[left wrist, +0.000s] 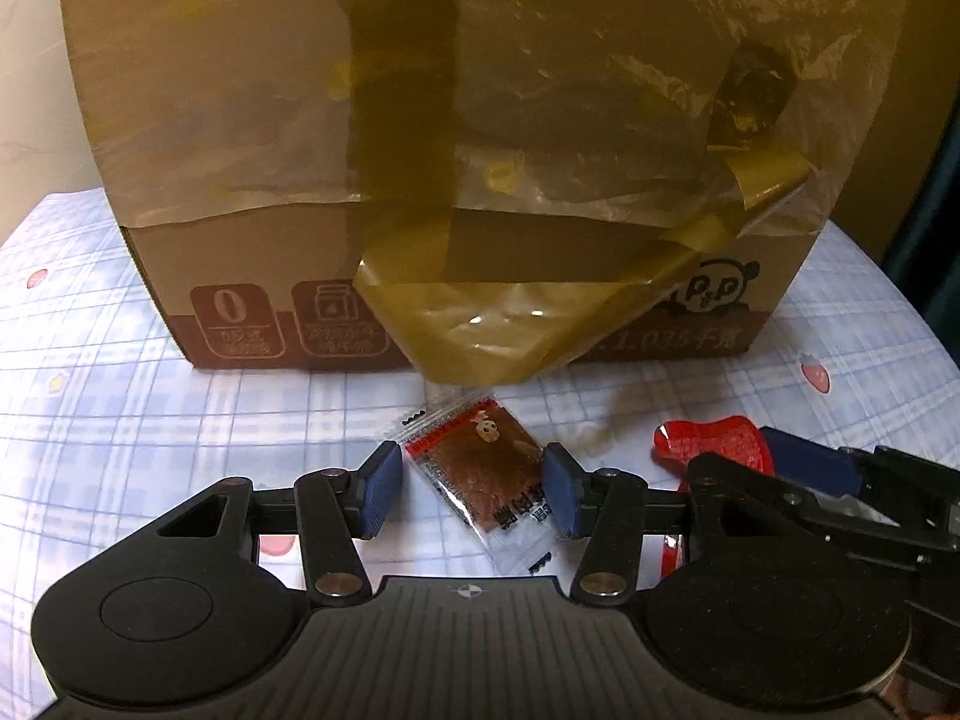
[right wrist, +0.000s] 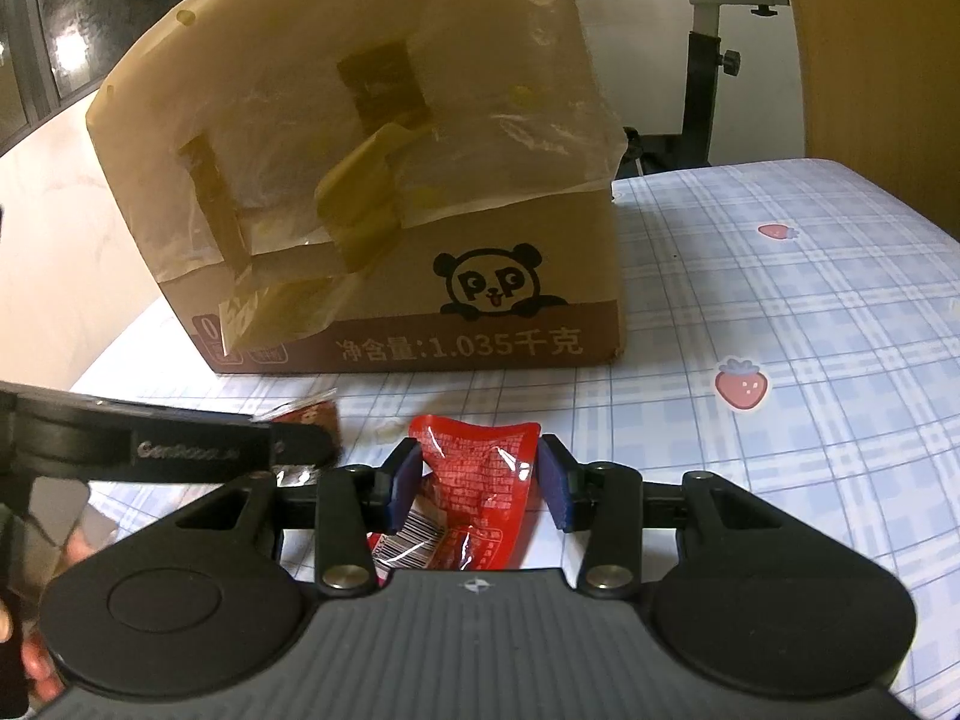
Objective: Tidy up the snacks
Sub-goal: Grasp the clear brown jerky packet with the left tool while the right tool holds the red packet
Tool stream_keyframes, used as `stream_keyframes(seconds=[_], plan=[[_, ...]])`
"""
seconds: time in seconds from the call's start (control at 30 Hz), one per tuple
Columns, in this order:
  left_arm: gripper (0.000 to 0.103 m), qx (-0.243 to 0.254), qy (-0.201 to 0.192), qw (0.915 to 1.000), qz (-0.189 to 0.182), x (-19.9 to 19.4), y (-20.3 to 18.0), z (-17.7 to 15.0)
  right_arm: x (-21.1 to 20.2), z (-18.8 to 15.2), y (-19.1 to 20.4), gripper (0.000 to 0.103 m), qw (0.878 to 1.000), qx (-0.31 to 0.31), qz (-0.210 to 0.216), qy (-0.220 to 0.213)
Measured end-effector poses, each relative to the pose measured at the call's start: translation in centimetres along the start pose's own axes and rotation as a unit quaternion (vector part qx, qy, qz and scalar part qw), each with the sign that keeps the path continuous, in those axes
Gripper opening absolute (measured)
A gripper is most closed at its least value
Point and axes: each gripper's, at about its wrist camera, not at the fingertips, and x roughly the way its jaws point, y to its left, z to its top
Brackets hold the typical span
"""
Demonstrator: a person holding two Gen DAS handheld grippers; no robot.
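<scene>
A blue plaid cloth (right wrist: pixel 780 312) printed with strawberries fills the lower and right frame. At upper right stands an exercise bike (right wrist: pixel 714 60). Dark windows (right wrist: pixel 36 30) occupy the upper left, above a pale floor (right wrist: pixel 60 252).

**Panda Logo and Net Weight Mark the Carton**

We read "净含量:1.035千克" on the cardboard box (right wrist: pixel 384 276), beside a panda face lettered "P P" and a panel bearing "0". The left gripper (right wrist: pixel 198 450) carries faint embossed lettering we cannot make out fully.
</scene>
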Motion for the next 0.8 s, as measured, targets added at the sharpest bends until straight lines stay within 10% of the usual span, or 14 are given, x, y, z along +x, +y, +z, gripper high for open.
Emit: stream_keyframes(seconds=[0.8], plan=[[0.069,0.032,-0.011,0.9994,0.010,0.6,-0.1,-1.1,-0.1,0.1,-0.1,0.045,1.000,0.015,0.007,-0.003]])
